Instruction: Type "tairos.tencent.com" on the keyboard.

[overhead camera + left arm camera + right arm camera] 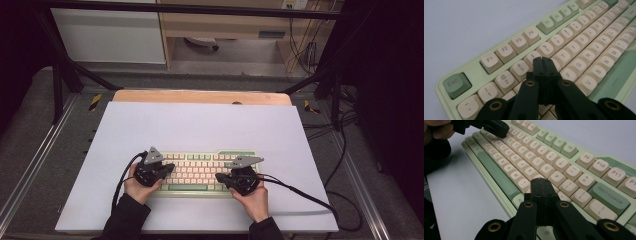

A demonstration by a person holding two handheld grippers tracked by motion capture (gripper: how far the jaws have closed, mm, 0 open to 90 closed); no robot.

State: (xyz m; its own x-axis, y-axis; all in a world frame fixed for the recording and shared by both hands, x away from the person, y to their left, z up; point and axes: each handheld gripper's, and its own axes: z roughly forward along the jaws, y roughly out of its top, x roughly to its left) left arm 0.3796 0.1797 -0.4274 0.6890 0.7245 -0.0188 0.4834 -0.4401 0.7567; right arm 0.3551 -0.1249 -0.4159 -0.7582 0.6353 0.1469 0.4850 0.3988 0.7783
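Observation:
A pale green keyboard [200,172] with cream keys lies on the white sheet [200,130], near its front edge. My left gripper [167,168] hovers over the keyboard's left end, held in a hand. In the left gripper view its jaws are pressed together, and the left gripper [543,59] tips sit just above the keys near R and 4. My right gripper [222,177] is over the keyboard's right end. In the right gripper view the right gripper [539,180] is shut with nothing between its jaws, above the keys near L and the full stop. The left gripper [499,130] also appears there at top left.
The white sheet covers a wooden table [200,96] inside a dark metal frame [60,75]. Black cables [310,197] trail from both grippers, the right one looping off to the right. A wide bare stretch of sheet lies behind the keyboard.

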